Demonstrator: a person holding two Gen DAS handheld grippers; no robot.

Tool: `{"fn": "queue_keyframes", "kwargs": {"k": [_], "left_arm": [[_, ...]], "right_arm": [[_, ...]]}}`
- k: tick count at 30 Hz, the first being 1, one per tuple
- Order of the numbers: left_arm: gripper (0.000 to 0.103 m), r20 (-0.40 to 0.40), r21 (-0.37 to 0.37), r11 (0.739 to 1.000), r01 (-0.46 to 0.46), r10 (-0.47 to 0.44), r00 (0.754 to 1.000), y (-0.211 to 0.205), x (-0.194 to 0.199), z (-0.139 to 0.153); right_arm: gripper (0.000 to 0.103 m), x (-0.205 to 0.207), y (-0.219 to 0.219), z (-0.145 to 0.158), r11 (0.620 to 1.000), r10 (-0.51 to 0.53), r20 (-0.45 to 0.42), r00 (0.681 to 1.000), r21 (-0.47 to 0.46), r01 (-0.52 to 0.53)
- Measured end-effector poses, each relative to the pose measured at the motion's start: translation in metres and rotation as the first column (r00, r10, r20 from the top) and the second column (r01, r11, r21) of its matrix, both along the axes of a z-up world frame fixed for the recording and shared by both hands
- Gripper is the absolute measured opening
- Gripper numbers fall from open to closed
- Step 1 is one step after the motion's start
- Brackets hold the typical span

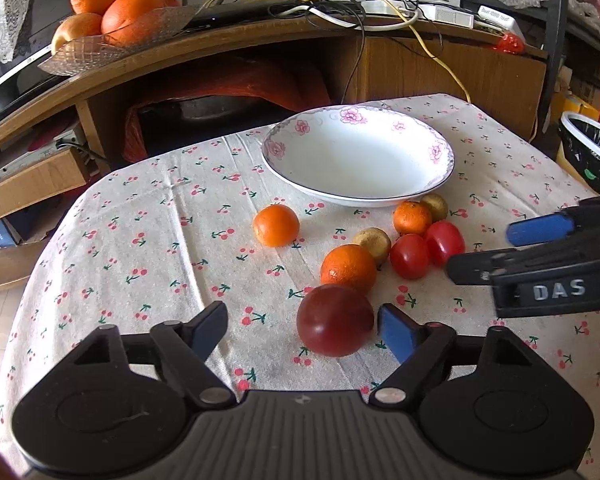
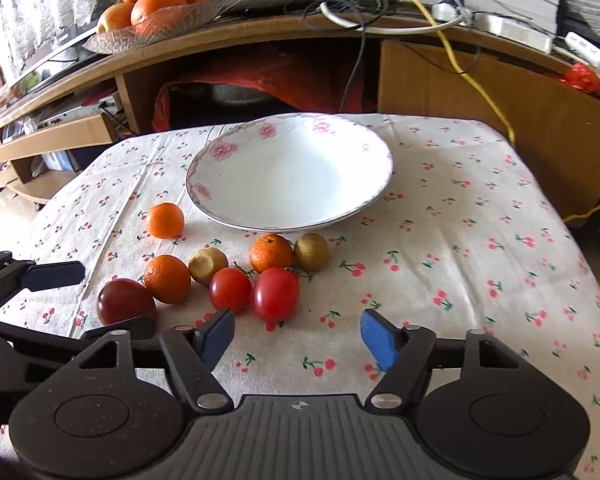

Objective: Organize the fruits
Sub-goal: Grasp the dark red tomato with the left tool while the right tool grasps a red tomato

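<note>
My left gripper has its jaws spread wide, with the dark red plum low in the frame's centre, close to the right-hand pad. My right gripper also gapes, empty.

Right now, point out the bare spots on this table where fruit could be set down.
The white bowl is empty. Bare tablecloth lies right of the bowl and the olive-brown fruit, and more cloth left of the lone orange. It is crowded in front of the bowl, from the dark red plum to the red tomatoes.
</note>
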State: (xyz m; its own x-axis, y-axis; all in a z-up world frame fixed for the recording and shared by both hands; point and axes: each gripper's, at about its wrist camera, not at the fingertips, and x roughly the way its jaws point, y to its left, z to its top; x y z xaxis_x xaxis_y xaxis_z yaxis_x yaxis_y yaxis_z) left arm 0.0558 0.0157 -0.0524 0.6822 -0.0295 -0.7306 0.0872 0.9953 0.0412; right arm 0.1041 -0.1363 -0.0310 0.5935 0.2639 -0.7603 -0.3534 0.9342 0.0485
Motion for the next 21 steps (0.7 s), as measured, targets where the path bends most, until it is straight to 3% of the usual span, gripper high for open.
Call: {"fn": "queue_keyframes", "kwargs": {"k": [8, 15, 21], "left_arm": [[0.065, -0.027, -0.035, 0.999, 0.035, -0.036, 0.999, -0.001, 0.006, -0.007], [0.054, -0.036, -0.054, 0.998, 0.045, -0.047, 0.998, -0.003, 0.009, -0.007], [0.049, -0.048, -0.058, 0.997, 0.054, -0.057, 0.997, -0.004, 0.009, -0.005]], "right_arm": [[0.040, 0.013, 0.008, -0.009, 0.999, 0.045, -0.027, 0.999, 0.013, -0.044], [0.023, 0.017, 0.003, -0.010, 0.997, 0.058, -0.031, 0.998, 0.059, -0.056], [0.022, 0.013, 0.001, -0.008, 0.997, 0.052, -0.036, 0.998, 0.058, -0.050]]}}
